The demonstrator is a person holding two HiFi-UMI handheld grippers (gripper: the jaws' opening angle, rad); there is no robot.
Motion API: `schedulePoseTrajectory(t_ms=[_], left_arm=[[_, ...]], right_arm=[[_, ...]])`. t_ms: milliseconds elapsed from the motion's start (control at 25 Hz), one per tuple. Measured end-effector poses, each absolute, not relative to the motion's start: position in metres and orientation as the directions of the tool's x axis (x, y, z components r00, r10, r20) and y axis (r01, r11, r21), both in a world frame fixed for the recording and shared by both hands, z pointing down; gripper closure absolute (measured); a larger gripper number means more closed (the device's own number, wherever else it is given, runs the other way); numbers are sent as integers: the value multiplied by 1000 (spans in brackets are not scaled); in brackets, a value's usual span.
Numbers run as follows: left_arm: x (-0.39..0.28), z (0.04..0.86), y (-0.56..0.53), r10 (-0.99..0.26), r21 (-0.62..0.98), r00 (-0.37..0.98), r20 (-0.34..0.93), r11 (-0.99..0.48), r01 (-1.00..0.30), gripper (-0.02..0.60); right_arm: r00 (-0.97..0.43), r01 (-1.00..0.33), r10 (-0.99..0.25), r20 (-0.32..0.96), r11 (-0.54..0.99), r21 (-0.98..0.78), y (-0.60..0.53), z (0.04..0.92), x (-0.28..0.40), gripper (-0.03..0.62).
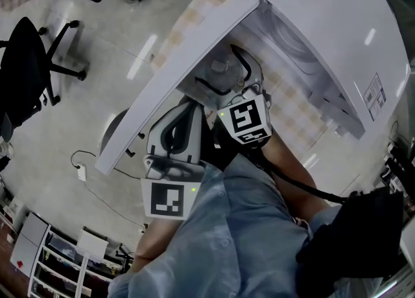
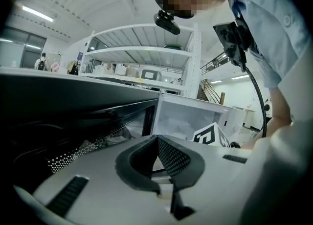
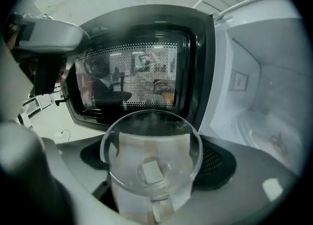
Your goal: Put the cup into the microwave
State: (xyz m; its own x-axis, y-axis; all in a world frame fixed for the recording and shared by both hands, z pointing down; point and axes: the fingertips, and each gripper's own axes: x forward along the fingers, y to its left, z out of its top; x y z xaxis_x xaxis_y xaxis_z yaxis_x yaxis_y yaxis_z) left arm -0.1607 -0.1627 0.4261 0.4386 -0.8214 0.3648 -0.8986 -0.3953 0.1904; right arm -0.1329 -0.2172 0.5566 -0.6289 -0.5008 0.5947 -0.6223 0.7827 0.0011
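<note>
A clear glass cup (image 3: 151, 163) stands upright between the jaws of my right gripper (image 3: 152, 159), whose pads (image 3: 217, 160) flank its rim at full width without visibly pressing on it. From the head view the cup (image 1: 222, 70) sits just in front of the white microwave (image 1: 324, 24). The microwave door (image 3: 132, 72) hangs wide open on the left, and the white cavity (image 3: 264, 97) gapes on the right. My left gripper (image 2: 157, 139) is shut with nothing in it, low beside the door (image 2: 73, 114) and facing the cavity (image 2: 190, 121).
A taped pale box surface (image 3: 152, 212) shows under the cup. A black office chair (image 1: 29, 63), a floor cable (image 1: 81, 170) and a shelf rack (image 1: 58, 258) lie to the left. White shelving (image 2: 146, 55) rises behind the microwave.
</note>
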Motion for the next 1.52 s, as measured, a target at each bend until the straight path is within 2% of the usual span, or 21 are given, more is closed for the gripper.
schedulePoseTrajectory(t_ms=[240, 880, 1520], left_arm=[[-166, 428, -168, -820, 188, 440, 367, -398, -898, 577], [-138, 410, -168, -802, 171, 492, 339, -462, -870, 577], [-93, 388, -197, -711, 159, 630, 313, -615, -773, 577]], right_arm=[[-639, -612, -499, 586, 791, 7, -218, 560, -136, 178], [-622, -682, -553, 555, 731, -36, -223, 529, -115, 183], [-502, -808, -680, 535, 590, -9, -258, 497, -61, 183]])
